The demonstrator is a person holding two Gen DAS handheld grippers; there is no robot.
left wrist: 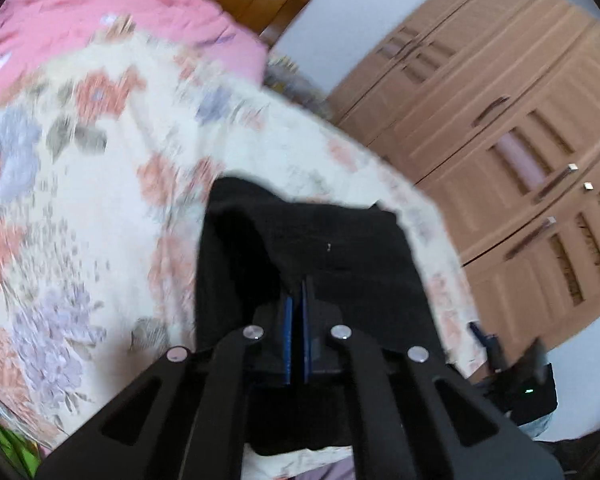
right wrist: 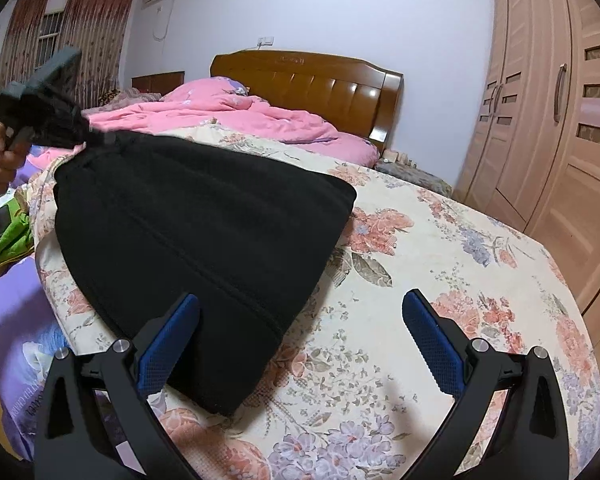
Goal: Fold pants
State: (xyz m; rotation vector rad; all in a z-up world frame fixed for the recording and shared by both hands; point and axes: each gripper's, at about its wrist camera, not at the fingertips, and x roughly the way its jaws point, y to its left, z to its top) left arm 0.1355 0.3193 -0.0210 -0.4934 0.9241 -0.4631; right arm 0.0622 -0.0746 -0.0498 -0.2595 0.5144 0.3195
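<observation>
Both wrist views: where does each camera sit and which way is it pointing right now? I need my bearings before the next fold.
Left wrist: rides the left gripper, shut on the black pants; faces across the floral bedspread toward the wardrobe.
Right wrist: rides the open right gripper at the pants' near end, facing the headboard; the person's hand shows far left.
Shared: pants, bedspread, pink quilt, headboard, wardrobe.

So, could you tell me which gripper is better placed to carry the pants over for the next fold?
Left, probably. The left gripper is already shut on the pants at their far edge. The right gripper is open, straddling the near corner and gripping nothing.
</observation>
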